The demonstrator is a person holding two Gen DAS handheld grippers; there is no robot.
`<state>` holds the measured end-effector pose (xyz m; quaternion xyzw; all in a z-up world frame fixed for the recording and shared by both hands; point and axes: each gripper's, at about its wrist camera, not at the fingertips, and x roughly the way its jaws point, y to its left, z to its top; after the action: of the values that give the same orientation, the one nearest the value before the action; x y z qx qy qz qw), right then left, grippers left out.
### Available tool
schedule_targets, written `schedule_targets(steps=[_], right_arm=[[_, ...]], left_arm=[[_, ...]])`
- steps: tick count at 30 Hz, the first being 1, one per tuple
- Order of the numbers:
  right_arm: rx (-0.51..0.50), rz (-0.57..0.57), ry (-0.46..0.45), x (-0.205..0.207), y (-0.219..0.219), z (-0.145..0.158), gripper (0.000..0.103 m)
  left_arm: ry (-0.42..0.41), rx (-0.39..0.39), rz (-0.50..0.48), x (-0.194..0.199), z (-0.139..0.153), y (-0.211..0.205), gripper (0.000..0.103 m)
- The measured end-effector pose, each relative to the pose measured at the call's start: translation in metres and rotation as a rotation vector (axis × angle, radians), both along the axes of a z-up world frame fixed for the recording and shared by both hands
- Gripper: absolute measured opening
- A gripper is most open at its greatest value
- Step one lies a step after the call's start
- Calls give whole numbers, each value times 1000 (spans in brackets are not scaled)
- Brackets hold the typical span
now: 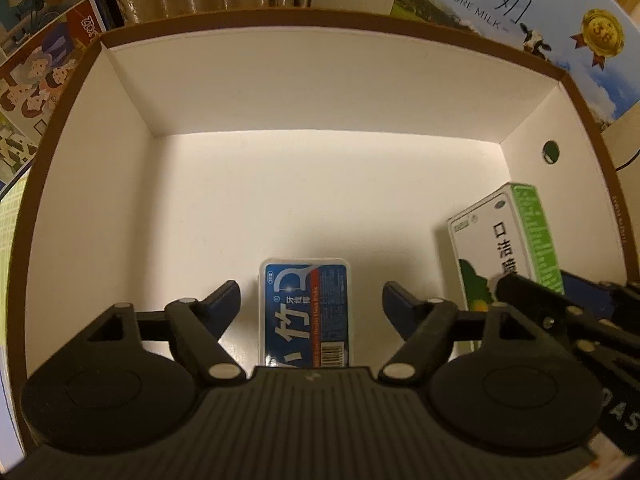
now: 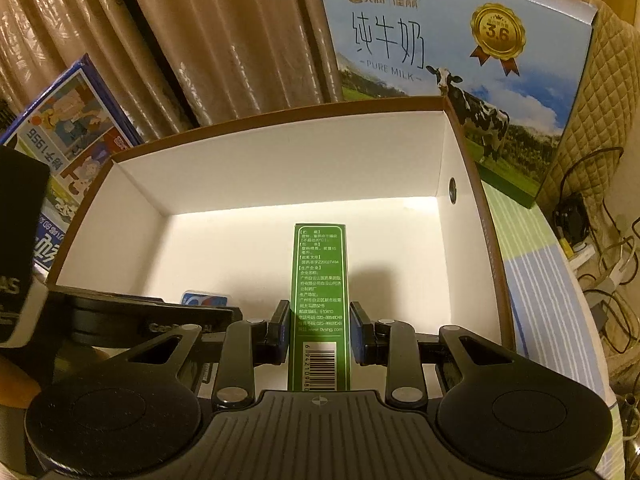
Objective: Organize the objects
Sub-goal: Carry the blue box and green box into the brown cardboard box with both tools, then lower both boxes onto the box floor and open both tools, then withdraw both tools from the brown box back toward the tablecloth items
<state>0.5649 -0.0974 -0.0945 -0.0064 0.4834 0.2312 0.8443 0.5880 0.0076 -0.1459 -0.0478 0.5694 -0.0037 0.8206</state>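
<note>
A white cardboard box with a brown rim (image 1: 320, 80) (image 2: 280, 160) fills both views. On its floor lies a flat blue dental floss case (image 1: 306, 312) (image 2: 204, 300). My left gripper (image 1: 312, 294) stands open astride the case, with a gap between each blue pad and the case's sides. At the right side of the box a tall green and white carton (image 1: 508, 240) (image 2: 320, 280) stands upright. My right gripper (image 2: 319, 328) is shut on that carton, its pads pressing both narrow sides low down.
A large blue pure milk case (image 1: 520, 8) (image 2: 440, 60) stands behind the box at the right. A cartoon-printed box (image 1: 36, 60) (image 2: 68, 120) leans at the left. Brown curtains (image 2: 200, 40) hang behind. Cables (image 2: 592, 220) and a striped cloth (image 2: 540, 280) lie to the right.
</note>
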Motion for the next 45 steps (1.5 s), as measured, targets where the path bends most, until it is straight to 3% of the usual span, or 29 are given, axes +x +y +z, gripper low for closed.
schedule_targets(steps=[3,8,13,19,32,45], right_arm=[[-11,1,12,0,2,-2,27],[-24,-6,20,1,5,-7,27],[34,-58,-9,4,0,-3,27],[43,-13,0,-2,-4,8,34],[130,38,4,-58,-34,48,46],[181,53,-79,-120,-67,103,60]], left_arm=[[-8,-17,3,-3,6,4,76],[-29,19,6,-11,12,15,78],[-52,-11,24,-21,22,28,79],[-96,-16,33,-40,38,38,80],[-188,-33,23,-107,89,43,82],[-265,-39,54,-190,131,22,83]])
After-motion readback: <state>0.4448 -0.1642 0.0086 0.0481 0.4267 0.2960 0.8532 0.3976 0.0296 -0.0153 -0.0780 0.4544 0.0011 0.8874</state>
